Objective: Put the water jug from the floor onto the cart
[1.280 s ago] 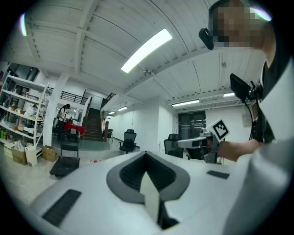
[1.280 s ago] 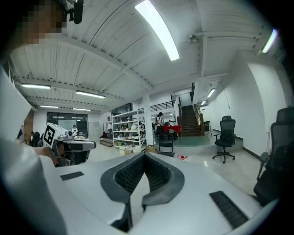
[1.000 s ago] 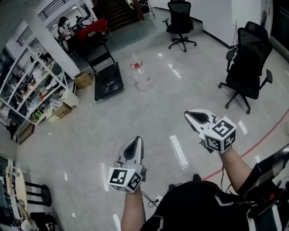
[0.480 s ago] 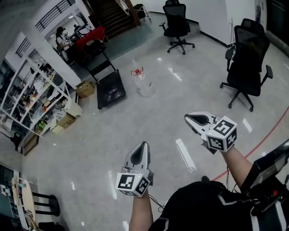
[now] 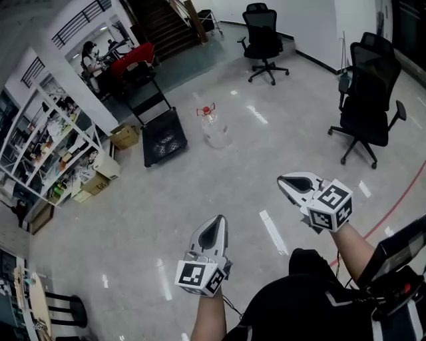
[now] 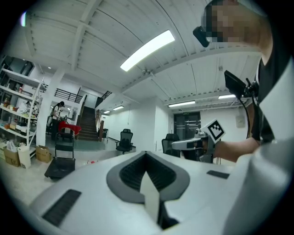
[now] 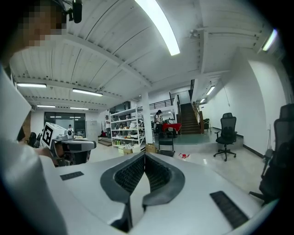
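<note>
The clear water jug (image 5: 214,126) with a red cap stands on the grey floor far ahead of me; only its red cap (image 7: 184,156) shows in the right gripper view. Just left of it sits the black flat cart (image 5: 162,134) with its upright handle, also visible as a cart (image 6: 60,163) in the left gripper view. My left gripper (image 5: 217,224) is held low in front of me, shut and empty. To its right, my right gripper (image 5: 287,180) is shut too, with nothing between its jaws. Both are well short of the jug.
Two black office chairs (image 5: 262,41) (image 5: 370,100) stand at the back and right. White shelving (image 5: 46,140) with cardboard boxes (image 5: 124,136) lines the left side. A person sits at a desk (image 5: 90,54) far back, by the stairs (image 5: 160,20).
The view has advanced toward the jug and cart; both grippers sit slightly lower in the head view, still shut and side by side.
</note>
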